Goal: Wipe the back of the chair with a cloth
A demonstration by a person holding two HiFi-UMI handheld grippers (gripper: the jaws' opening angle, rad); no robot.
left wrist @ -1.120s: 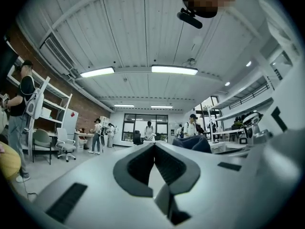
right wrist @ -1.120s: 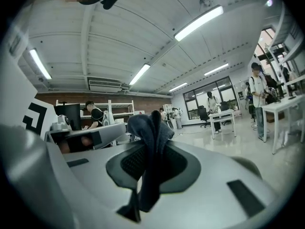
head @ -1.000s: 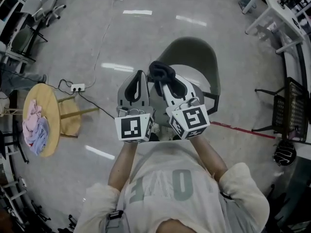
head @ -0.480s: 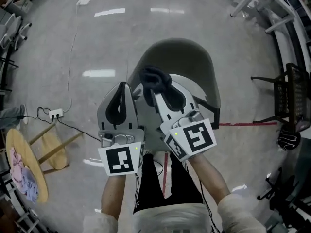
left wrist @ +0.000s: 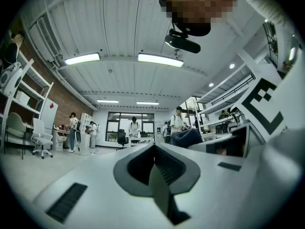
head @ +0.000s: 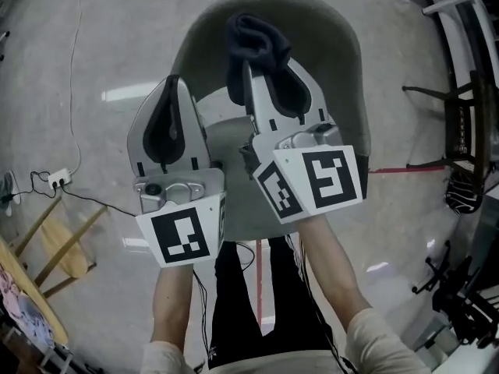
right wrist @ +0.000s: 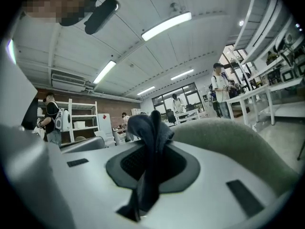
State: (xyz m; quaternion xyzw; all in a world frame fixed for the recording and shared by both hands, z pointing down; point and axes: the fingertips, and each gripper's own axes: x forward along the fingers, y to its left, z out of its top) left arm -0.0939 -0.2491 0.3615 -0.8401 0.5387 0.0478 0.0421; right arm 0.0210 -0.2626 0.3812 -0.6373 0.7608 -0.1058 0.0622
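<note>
A grey-green shell chair stands right below me, its curved back on the far side. My right gripper is shut on a dark blue cloth, which bunches out past the jaw tips, over the chair's back near its inner face. In the right gripper view the cloth fills the gap between the jaws. My left gripper is shut and holds nothing, held beside the right one over the chair's left rim. In the left gripper view its jaws meet and point up at the room.
A wooden stool stands at the left, with a power strip and cable on the floor. A black wire rack is at the right. Red tape marks the floor. People, white desks and shelves show far off in the gripper views.
Both grippers have come closer and higher over the chair, which now fills the top of the head view. The cloth stays clamped in the right gripper.
</note>
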